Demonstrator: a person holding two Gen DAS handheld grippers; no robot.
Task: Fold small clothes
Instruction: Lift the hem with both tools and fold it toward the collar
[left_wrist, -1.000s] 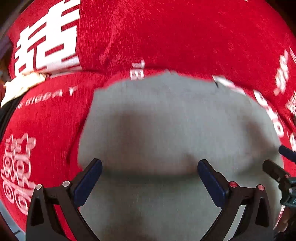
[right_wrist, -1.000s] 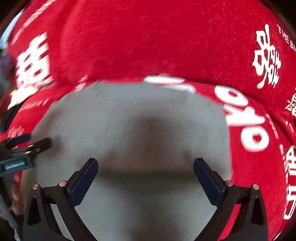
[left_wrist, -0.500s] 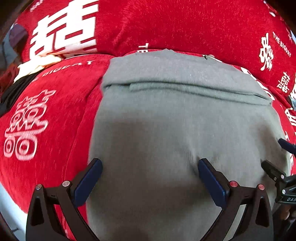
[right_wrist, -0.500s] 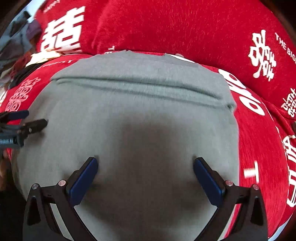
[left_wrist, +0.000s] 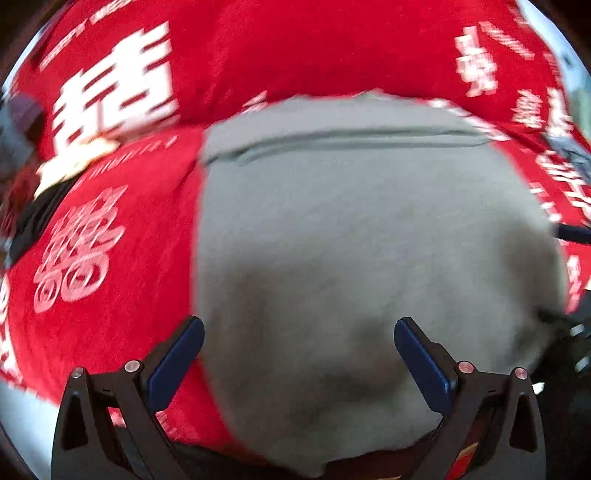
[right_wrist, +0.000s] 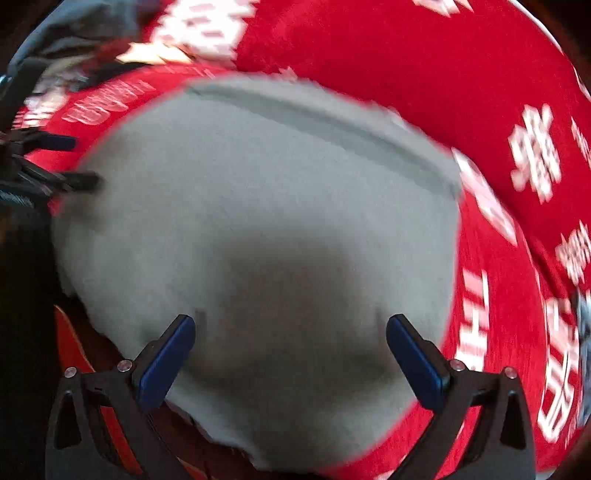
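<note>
A grey garment (left_wrist: 362, 221) lies flat on a red cloth with white characters (left_wrist: 110, 229), a folded band running across its far edge. My left gripper (left_wrist: 298, 341) hovers open over its near left part, nothing between the fingers. In the right wrist view the same grey garment (right_wrist: 266, 206) fills the middle, and my right gripper (right_wrist: 290, 338) stands open above its near edge. Each gripper shows at the side of the other's view: the right gripper (left_wrist: 569, 273) at the far right, the left gripper (right_wrist: 48, 162) at the far left. Both views are motion-blurred.
The red cloth (right_wrist: 498, 110) rises into a padded back behind the garment. A heap of dark and pale clothes (right_wrist: 74, 44) lies at the far left. The near edge of the seat (right_wrist: 92, 369) drops off below the garment.
Both grippers have pulled back toward the near edge, and more of the garment and the seat's front edge shows. They stay open and empty. The right view has swung leftward.
</note>
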